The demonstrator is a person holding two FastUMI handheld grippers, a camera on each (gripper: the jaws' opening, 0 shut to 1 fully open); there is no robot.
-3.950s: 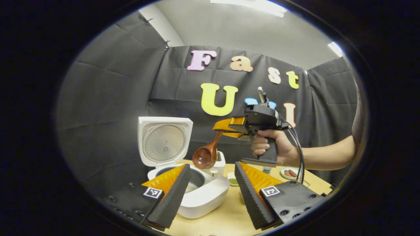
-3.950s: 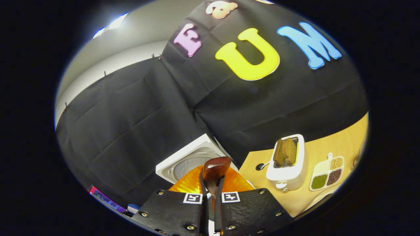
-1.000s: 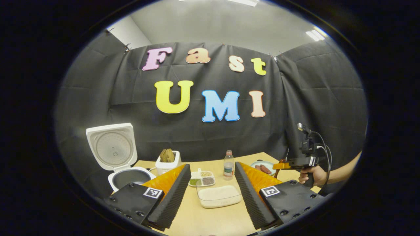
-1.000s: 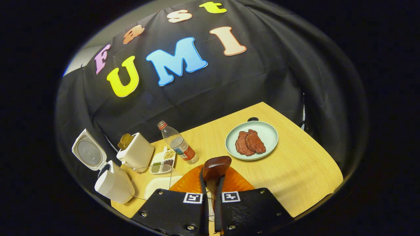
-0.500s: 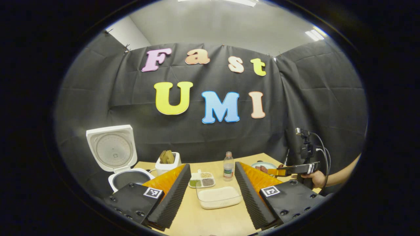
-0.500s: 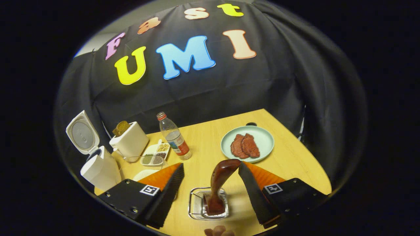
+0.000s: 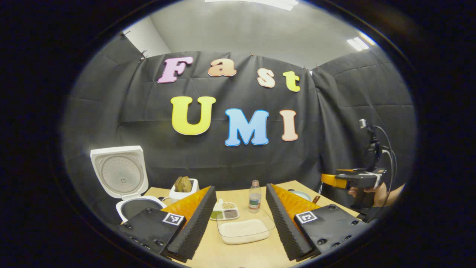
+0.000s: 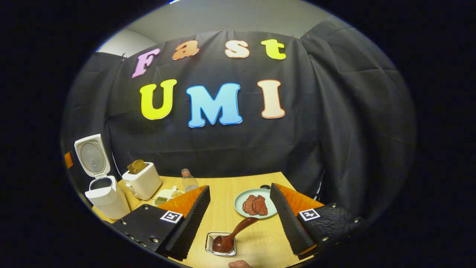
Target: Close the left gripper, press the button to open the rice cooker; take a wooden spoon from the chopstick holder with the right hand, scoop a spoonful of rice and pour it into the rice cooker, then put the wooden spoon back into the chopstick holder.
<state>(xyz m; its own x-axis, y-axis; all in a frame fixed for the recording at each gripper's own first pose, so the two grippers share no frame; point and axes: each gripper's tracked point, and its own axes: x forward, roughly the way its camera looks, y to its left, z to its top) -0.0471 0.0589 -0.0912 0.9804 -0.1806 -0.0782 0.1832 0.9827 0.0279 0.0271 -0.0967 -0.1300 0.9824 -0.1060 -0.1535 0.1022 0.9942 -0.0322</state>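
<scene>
Right gripper (image 8: 240, 217), jaws apart at bottom centre, had released the wooden spoon (image 8: 232, 233), which leaned in the chopstick holder (image 8: 220, 245) and might tip out.

Light wooden table (image 8: 305, 257), pale grain, edged by black cloth at the back. At its left end an open white rice cooker (image 8: 101, 197) with lid raised, next to it a white toaster (image 8: 143, 183) holding bread, then a divided dish of grains (image 7: 224, 211), a clear plastic bottle (image 7: 254, 196) and a clear tub of white rice (image 7: 244, 230). Toward the right a pale green plate (image 8: 241, 199) bearing two cuts of meat, and nearer the front a small wire chopstick holder (image 8: 209, 238) with a wooden spoon (image 8: 233, 233) leaning out of it.
</scene>
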